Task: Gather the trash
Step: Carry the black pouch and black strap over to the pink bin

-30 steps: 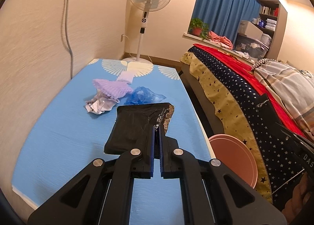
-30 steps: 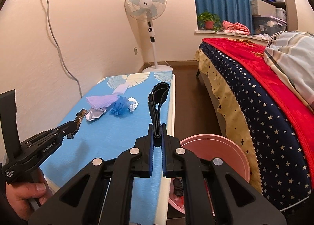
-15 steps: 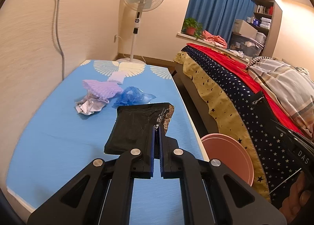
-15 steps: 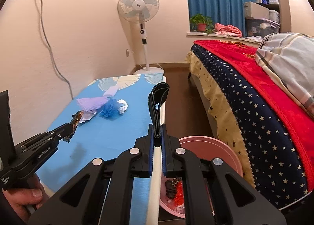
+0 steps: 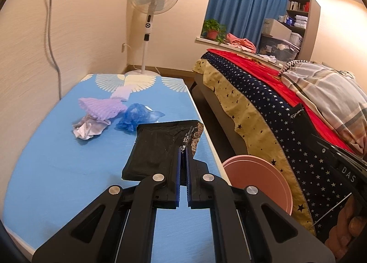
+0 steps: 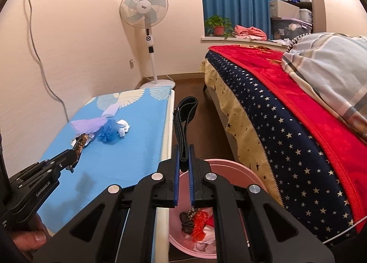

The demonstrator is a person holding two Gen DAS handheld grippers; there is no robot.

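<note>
My left gripper is shut on a flat black wrapper with a gold-patterned edge, held above the blue table. It also shows at the left of the right wrist view. My right gripper is shut on a black looped band, held above the pink bin, which holds black, red and white scraps. On the table lie a purple foam net, a blue plastic scrap and crumpled white paper.
A bed with a starred navy and red cover stands to the right across a narrow strip of floor. A standing fan is at the far wall. The bin shows beside the table edge in the left wrist view.
My right gripper has moved right with the band, from over the table edge to over the pink bin, whose contents now show. My left gripper still holds the wrapper and has shifted slightly.
</note>
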